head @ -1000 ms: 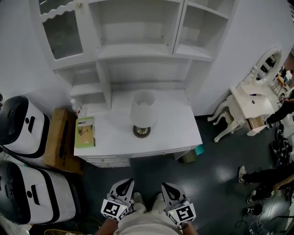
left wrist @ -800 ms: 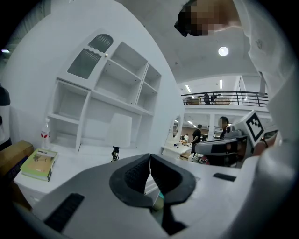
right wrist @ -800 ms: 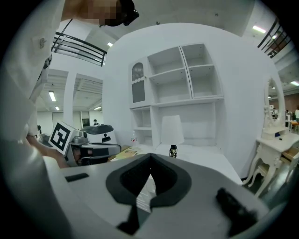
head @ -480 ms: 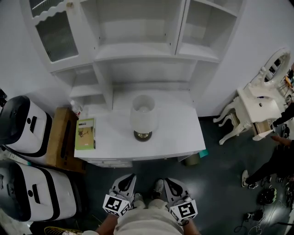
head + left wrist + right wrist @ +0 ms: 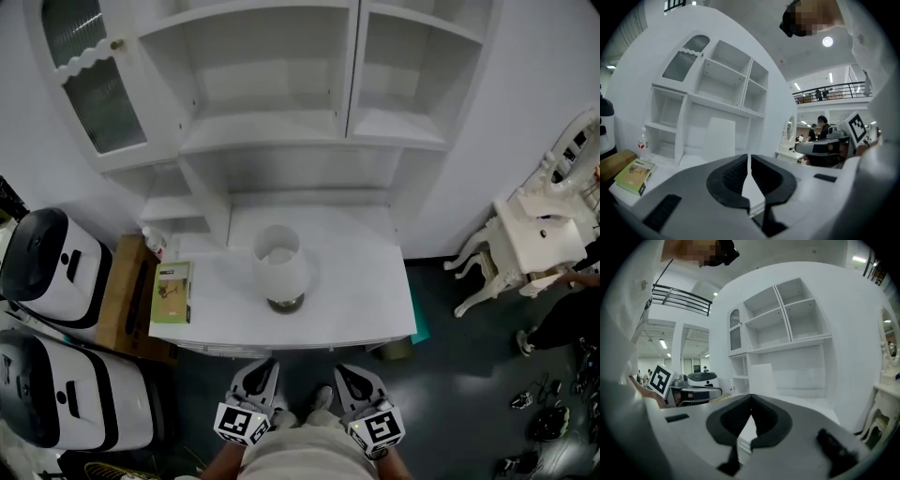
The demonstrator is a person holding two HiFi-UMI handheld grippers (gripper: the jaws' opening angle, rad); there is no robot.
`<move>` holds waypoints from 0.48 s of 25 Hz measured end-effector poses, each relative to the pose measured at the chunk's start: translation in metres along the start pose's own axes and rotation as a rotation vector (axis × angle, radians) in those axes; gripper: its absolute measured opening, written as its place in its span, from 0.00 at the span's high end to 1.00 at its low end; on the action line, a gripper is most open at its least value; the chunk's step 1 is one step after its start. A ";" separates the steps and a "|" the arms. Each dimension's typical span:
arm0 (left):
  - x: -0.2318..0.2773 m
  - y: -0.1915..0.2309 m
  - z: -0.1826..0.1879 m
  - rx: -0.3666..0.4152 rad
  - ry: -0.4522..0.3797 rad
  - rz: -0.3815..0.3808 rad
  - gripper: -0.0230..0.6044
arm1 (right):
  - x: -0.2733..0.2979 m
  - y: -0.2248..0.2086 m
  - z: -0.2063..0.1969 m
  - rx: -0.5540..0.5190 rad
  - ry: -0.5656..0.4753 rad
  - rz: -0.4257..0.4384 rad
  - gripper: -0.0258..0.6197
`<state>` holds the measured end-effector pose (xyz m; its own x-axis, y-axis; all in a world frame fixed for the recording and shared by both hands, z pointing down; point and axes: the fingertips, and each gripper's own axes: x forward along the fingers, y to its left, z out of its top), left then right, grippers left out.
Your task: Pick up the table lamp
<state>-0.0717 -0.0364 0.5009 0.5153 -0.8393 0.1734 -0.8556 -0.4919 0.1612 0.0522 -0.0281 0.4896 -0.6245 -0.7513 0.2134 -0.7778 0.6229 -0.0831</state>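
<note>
Head view, approach phase. Across the last second the white desk (image 5: 361, 281) and the table lamp (image 5: 280, 265) have slid down the head view toward the person. The gap between the desk's front edge and the two tools is now narrower than it was. The left tool (image 5: 266, 367) and the right tool (image 5: 346, 370) are held low and side by side, short of the desk edge. Each tool's own view shows its jaws pressed together with nothing between them.

The person is judged to be closing on the desk. The reach has not begun, and both tools would have to open before either could take the lamp.

The lamp stands upright near the middle of the desk, nearer its front edge than the shelf unit (image 5: 281, 103) behind it. Its shade (image 5: 278, 253) is a pale, slightly tapered cylinder, open at the top. Its base (image 5: 286, 304) is a small, round, dark brass-coloured foot. A green booklet (image 5: 171, 292) lies well apart at the desk's left end. In the left tool's view the shade shows as a plain white block beyond the jaws.
</note>
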 end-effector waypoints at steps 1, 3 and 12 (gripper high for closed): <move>0.005 -0.002 0.000 0.003 0.001 0.009 0.95 | 0.001 -0.005 0.000 0.001 0.004 0.012 0.94; 0.016 -0.005 0.001 0.004 0.003 0.024 0.94 | 0.004 -0.014 -0.003 0.004 0.015 0.035 0.94; 0.035 0.005 -0.006 0.005 0.039 0.063 0.83 | 0.024 -0.028 -0.022 0.056 0.064 0.111 0.94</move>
<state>-0.0577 -0.0665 0.5132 0.4623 -0.8589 0.2205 -0.8863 -0.4401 0.1439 0.0604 -0.0586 0.5187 -0.7023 -0.6623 0.2613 -0.7083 0.6868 -0.1629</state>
